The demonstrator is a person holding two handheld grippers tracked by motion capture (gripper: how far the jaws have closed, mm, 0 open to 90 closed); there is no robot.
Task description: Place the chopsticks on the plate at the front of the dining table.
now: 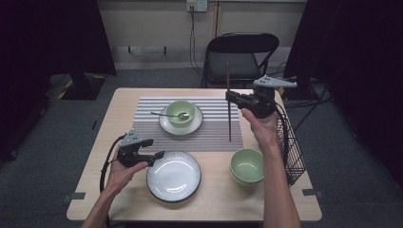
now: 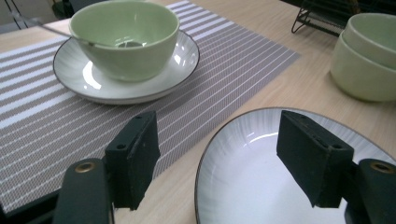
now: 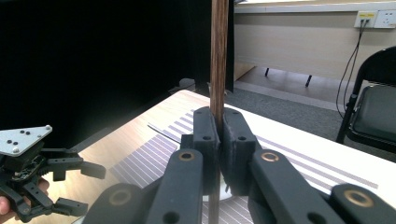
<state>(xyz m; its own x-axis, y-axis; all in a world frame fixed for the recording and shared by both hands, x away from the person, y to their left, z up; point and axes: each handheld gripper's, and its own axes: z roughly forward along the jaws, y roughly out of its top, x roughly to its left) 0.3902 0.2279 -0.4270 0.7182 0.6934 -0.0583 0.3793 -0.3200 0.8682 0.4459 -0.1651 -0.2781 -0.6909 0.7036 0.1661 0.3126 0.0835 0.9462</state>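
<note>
Right hand-held gripper (image 1: 231,97): far right over the tabletop (image 1: 95,175), jaws clenched on the chopsticks (image 1: 229,116).
Chopsticks: dark wood, held upright over the right end of the striped placemat (image 1: 216,135); whether it is 1 stick or 2 is hard to tell.
Left hand-held gripper (image 1: 157,155): near left, jaws released with nothing between them, at the left rim of the white plate (image 1: 173,176).
Green bowl (image 1: 180,112): on a saucer on the placemat, a spoon (image 1: 168,114) resting in it.
Stacked bowls (image 1: 247,166): near right, beside the wire basket (image 1: 291,147).

Staged lab or studio: black curtains (image 1: 52,38) at 9 and 3 o'clock, folding chair (image 1: 240,57) at 12, wall socket (image 1: 196,4) above, grey carpet (image 1: 57,142)
</note>
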